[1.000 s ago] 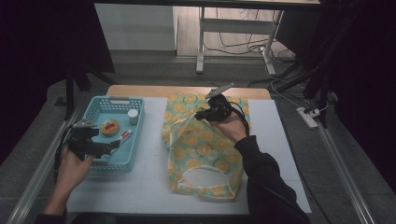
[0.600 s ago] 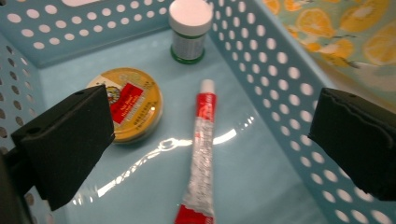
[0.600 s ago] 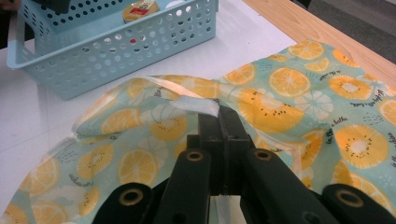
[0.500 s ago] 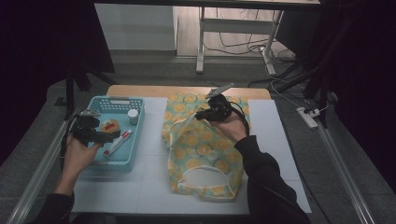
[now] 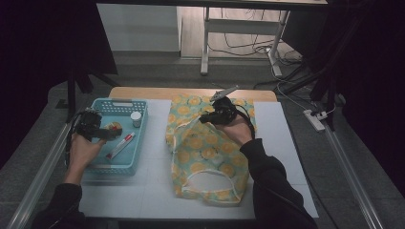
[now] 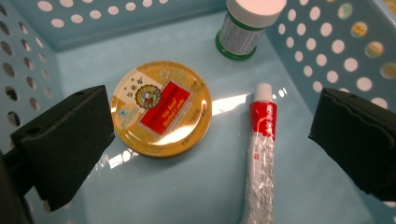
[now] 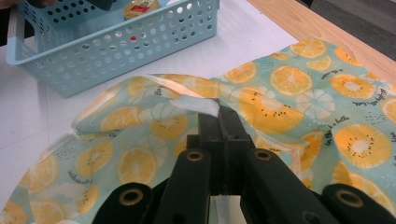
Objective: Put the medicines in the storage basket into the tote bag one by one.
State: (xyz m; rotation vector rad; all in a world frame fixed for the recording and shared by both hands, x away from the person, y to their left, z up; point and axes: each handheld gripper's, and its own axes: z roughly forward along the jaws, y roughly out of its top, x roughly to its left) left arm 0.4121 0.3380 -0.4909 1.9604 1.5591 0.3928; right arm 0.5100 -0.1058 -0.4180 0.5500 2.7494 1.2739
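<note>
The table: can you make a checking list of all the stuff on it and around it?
Surface: white table, wooden strip at the far edge.
Job's things: fruit-print bag lying flat; blue basket holding a round yellow tin, a red-and-white tube and a white-capped bottle.
Clutter: nothing seen.
Grippers: left gripper open over the tin and tube, touching neither; right gripper shut on the bag's edge, lifting it a little.
Cables: a cable loops from the right gripper; more on the floor by a power strip.
Surroundings: dark curtains, metal table legs behind.
</note>
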